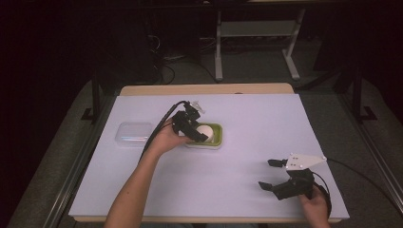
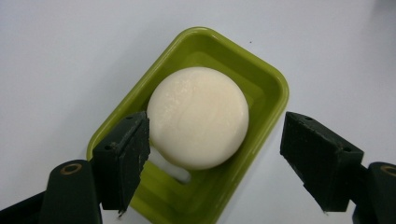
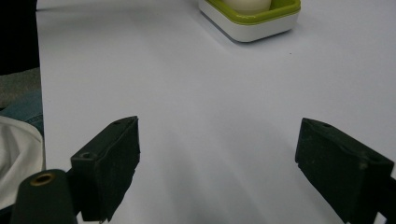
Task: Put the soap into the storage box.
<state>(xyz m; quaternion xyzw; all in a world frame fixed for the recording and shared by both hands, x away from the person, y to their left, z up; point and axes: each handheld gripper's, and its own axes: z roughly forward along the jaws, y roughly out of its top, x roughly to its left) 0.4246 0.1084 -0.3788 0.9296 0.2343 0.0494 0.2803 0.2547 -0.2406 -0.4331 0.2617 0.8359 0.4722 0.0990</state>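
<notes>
Round white soap (image 2: 198,116) lies in green dish (image 2: 268,79) mid-table, directly under left tool (image 2: 215,154), jaws apart straddling it across dish's short axis; right tool (image 1: 275,174) open, idle, well apart near table's (image 1: 237,180) front edge
</notes>
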